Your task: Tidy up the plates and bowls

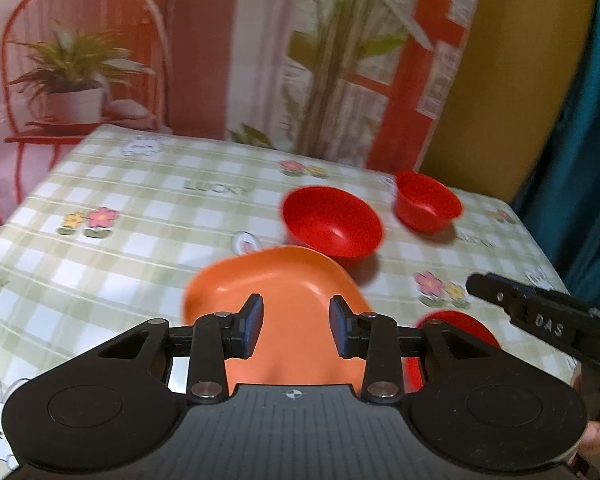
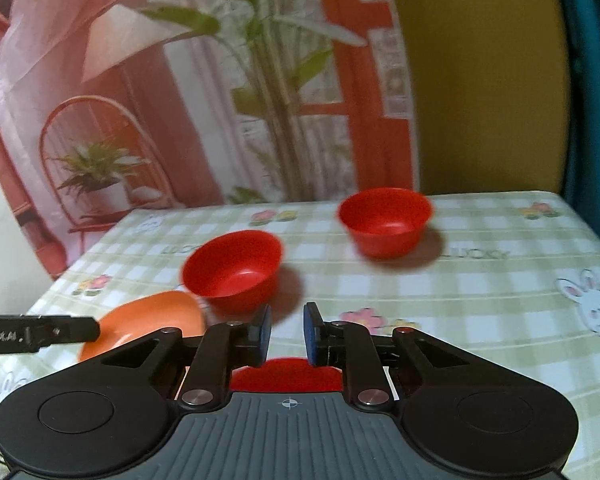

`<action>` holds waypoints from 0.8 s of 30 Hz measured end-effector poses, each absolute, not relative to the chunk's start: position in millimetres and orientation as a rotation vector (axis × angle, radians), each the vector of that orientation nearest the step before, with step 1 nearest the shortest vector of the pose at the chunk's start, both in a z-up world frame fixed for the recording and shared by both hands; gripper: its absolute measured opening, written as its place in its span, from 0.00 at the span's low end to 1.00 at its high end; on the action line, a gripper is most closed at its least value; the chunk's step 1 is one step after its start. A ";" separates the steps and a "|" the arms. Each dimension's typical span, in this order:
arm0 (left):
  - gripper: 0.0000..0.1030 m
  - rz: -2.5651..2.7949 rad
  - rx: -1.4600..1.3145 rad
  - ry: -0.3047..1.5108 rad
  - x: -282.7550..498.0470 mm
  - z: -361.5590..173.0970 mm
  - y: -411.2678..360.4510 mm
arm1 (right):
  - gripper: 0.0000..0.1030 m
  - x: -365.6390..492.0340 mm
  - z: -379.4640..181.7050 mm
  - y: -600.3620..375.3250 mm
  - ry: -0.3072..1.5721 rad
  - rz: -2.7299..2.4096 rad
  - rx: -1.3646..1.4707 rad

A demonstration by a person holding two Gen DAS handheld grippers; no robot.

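An orange plate [image 1: 276, 280] lies on the checked tablecloth right under my left gripper [image 1: 296, 328], which is open and empty above the plate's near side. The plate also shows in the right wrist view [image 2: 156, 316]. Two red bowls stand beyond it: a nearer one [image 1: 332, 222] [image 2: 232, 268] and a farther one [image 1: 428, 202] [image 2: 386, 220]. A third red dish [image 1: 460, 326] [image 2: 286, 374] sits under my right gripper [image 2: 287, 332], whose jaws stand slightly apart with nothing between them.
The table [image 2: 480, 300] has a green checked cloth with rabbits and flowers. A printed backdrop [image 1: 180, 40] hangs behind its far edge. A yellow wall and teal curtain [image 1: 588, 120] stand to the right. The right gripper's side [image 1: 540, 316] reaches into the left wrist view.
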State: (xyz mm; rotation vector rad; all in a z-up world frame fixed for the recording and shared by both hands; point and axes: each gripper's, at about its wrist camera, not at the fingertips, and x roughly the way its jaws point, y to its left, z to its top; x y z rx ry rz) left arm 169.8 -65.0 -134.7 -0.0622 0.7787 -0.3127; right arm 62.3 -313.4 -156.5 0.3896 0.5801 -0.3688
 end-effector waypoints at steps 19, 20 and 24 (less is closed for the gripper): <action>0.37 -0.469 0.024 0.883 139.4 -161.7 -130.6 | 0.20 15.7 -190.9 -333.5 0.616 -0.388 0.493; 0.37 -0.469 0.023 0.890 138.9 -163.4 -131.1 | 0.20 15.4 -192.1 -333.8 0.617 -0.385 0.498; 0.37 -0.469 0.035 0.911 141.0 -167.8 -135.9 | 0.20 15.7 -195.6 -332.3 0.621 -0.365 0.509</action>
